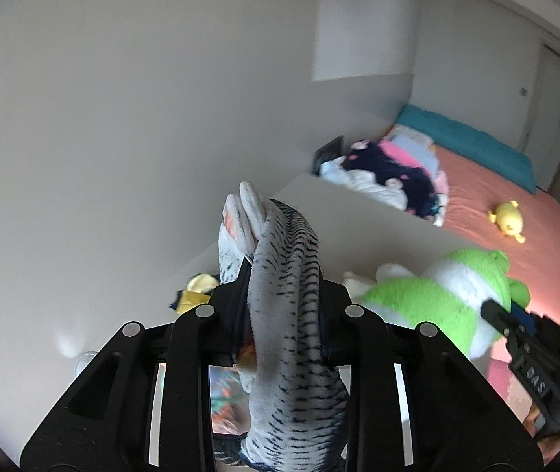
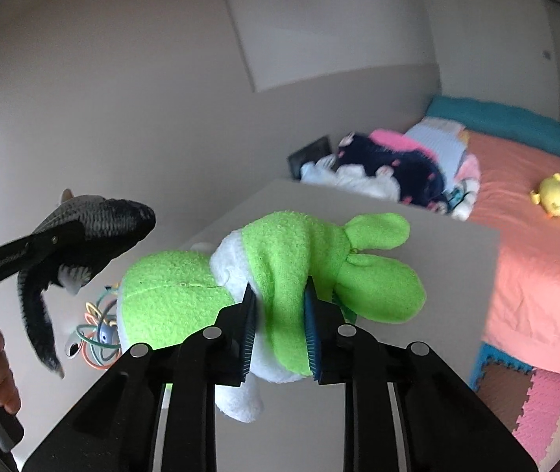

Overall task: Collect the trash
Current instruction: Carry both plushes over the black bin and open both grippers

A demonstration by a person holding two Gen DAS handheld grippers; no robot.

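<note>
My left gripper (image 1: 281,303) is shut on a grey striped plush fish (image 1: 287,314) and holds it up in the air. The fish also shows in the right wrist view (image 2: 95,220), at the left, held by the left gripper (image 2: 59,240). My right gripper (image 2: 280,314) is shut on a green and white plush toy (image 2: 280,251) and holds it above a white surface (image 2: 437,236). The green plush also shows in the left wrist view (image 1: 437,295), with the right gripper (image 1: 496,314) on it.
A bed with a salmon sheet (image 2: 535,244) lies at the right, with a yellow plush (image 2: 553,198), a pile of clothes (image 2: 398,169) and a teal pillow (image 2: 508,122). Coloured rings (image 2: 98,338) lie low at the left. Foam floor tiles (image 2: 535,401) are at the lower right.
</note>
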